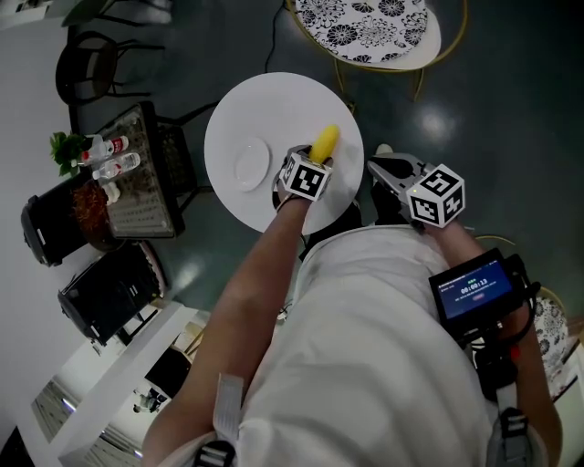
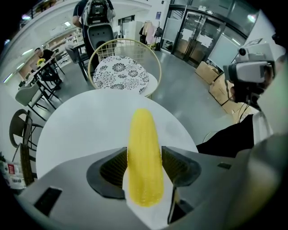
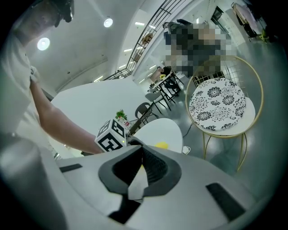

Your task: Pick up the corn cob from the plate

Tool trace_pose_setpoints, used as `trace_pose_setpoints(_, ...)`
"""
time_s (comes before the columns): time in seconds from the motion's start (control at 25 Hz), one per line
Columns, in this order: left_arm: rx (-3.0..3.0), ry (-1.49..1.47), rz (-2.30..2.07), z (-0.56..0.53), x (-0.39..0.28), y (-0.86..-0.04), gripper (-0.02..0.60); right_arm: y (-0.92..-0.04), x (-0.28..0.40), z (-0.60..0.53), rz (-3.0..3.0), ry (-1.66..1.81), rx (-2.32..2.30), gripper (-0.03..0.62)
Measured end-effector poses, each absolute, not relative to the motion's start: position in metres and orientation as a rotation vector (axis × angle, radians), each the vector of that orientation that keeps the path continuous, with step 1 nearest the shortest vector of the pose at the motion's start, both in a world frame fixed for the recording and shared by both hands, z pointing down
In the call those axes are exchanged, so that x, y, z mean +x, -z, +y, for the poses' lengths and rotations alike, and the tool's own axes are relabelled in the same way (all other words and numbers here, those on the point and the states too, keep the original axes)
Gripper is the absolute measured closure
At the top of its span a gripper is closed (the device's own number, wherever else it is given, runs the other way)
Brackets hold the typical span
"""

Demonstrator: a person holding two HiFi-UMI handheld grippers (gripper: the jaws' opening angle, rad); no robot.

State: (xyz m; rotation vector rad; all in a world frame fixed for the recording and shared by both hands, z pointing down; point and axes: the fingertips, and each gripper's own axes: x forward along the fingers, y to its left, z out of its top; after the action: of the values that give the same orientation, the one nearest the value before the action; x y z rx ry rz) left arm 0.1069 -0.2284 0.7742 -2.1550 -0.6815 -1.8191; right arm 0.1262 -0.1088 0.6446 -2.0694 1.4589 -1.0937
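Observation:
A yellow corn cob (image 1: 325, 143) (image 2: 144, 152) sits between the jaws of my left gripper (image 1: 315, 160) (image 2: 144, 158). Both dark pads press on its sides, and its tip sticks out over the round white table (image 1: 274, 105) (image 2: 85, 130). The small white plate (image 1: 248, 164) lies bare on the table, to the left of the gripper. My right gripper (image 1: 381, 167) (image 3: 142, 150) hangs off the table's right edge, shut with nothing in it. In the right gripper view the corn cob (image 3: 161, 145) shows as a small yellow spot on the table.
A round chair with a black-and-white flower cushion (image 1: 365, 27) (image 2: 120, 74) (image 3: 217, 105) stands beyond the table. A rack with bottles and a plant (image 1: 119, 178) is at the left, near dark chairs. A device with a lit screen (image 1: 472, 290) is strapped to the right forearm.

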Motion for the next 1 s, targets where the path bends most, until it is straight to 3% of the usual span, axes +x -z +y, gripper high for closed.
trace_pose_setpoints(0.16,-2.19,1.806,-0.655,-0.235,0.106,-0.77,0.328,-0.645,0.128,-0.106,1.471,1.105,-2.079,0.585)
trace_pose_setpoints(0.68,-2.545,1.617,-0.509,-0.253,0.103,-0.719,0.321,-0.636,0.133,-0.122,1.64,1.119,-2.068,0.585)
trace_pose_setpoints(1.0,-2.752,1.565,-0.339,-0.304,0.055,-0.695,0.322,-0.618,0.124,-0.167,1.756,1.119,-2.073,0.585)
